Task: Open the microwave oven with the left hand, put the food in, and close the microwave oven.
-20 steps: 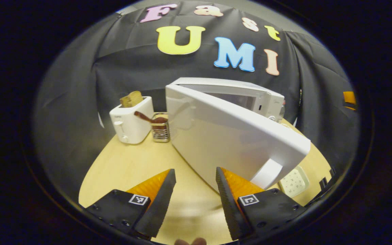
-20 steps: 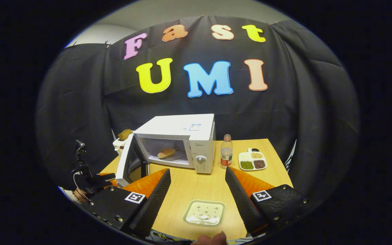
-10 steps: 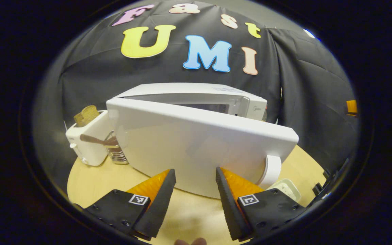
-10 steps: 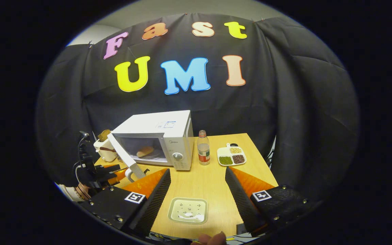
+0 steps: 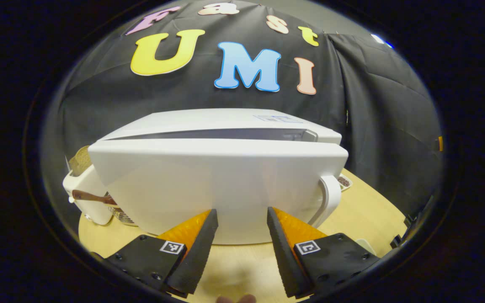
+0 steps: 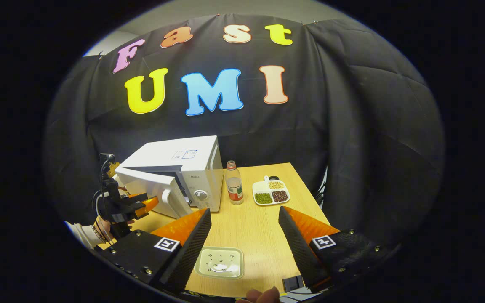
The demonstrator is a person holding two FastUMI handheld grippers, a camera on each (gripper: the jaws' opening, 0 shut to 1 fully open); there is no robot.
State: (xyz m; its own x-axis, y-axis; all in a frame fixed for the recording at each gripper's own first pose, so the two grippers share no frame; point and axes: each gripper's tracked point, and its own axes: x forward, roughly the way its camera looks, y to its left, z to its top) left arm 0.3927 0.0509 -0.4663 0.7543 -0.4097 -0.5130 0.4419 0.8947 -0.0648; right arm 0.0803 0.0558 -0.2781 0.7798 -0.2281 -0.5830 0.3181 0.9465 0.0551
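In the left gripper view, the left gripper [image 5: 239, 214] stands wide apart, empty, its tips against or just short of the microwave door [image 5: 221, 189], which hangs slightly ajar; the door handle [image 5: 329, 198] sits at three o'clock. In the right gripper view, the right gripper [image 6: 244, 214] is spread and holds nothing above an empty plate [image 6: 220, 262]; the microwave [image 6: 175, 176] lies at ten o'clock. The closing step looks underway; next, a firm push should latch the door.

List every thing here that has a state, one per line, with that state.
Microwave door: nearly closed, a narrow gap left at the top.
Left gripper: open, pressed close to the door's face.
Right gripper: open, holding nothing.
Square plate: empty, on the table.
Bottle: upright, capped.
Divided dish: filled with beans.
Toaster: bread in its slot.
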